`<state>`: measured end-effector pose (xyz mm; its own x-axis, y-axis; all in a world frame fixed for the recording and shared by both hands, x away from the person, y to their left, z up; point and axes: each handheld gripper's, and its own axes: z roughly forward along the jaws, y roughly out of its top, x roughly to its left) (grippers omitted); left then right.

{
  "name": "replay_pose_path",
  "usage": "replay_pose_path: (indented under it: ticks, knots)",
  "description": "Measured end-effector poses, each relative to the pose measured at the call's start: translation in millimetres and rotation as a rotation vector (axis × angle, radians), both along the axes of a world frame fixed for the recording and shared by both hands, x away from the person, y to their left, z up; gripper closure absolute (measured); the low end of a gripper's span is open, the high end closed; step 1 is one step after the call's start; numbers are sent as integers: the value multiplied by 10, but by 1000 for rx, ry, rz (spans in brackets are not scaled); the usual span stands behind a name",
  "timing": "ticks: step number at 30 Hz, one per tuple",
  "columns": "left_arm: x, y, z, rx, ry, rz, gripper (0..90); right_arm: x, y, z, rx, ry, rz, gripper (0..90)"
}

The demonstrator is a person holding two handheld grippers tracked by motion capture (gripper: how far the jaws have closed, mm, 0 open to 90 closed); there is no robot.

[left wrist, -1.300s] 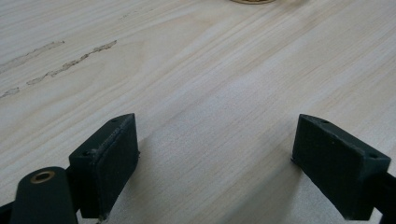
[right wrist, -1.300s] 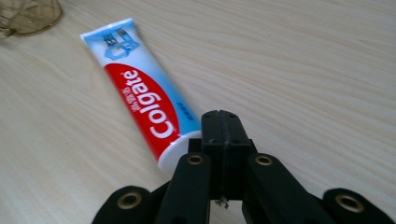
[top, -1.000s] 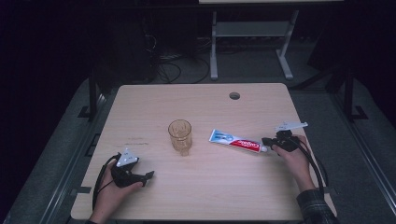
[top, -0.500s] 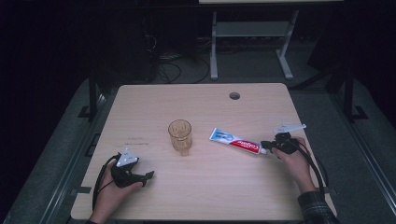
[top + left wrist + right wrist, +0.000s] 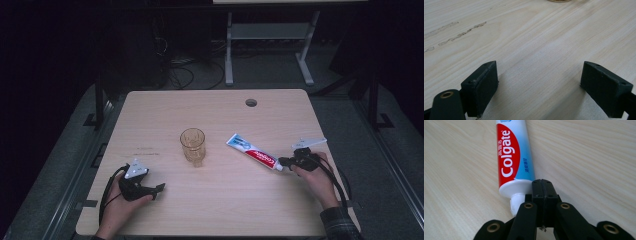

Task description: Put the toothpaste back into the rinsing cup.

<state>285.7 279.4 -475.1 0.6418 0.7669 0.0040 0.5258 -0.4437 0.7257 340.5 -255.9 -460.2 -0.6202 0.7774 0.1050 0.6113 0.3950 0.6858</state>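
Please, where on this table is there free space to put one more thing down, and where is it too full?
On the table, the far strip between the glass cup and the round hole is bare. So is the near middle, between the left gripper and the right gripper. It is crowded at mid-right, where the toothpaste tube lies against the shut right gripper.

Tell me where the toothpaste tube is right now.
In the high view, the toothpaste tube lies flat on the table, right of the glass, its cap end at the shut right tool.

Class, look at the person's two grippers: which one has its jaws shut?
The right gripper, beside the toothpaste tube's cap: its jaws are pressed together. The left gripper's jaws stand wide apart.
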Motion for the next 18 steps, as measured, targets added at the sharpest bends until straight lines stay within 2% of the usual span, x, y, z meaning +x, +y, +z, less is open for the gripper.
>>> replay_pose_path:
  ticks: [18]
  knots:
    - [0,0,0,0,0,0,134,-187,97,5,1,24,52,896]
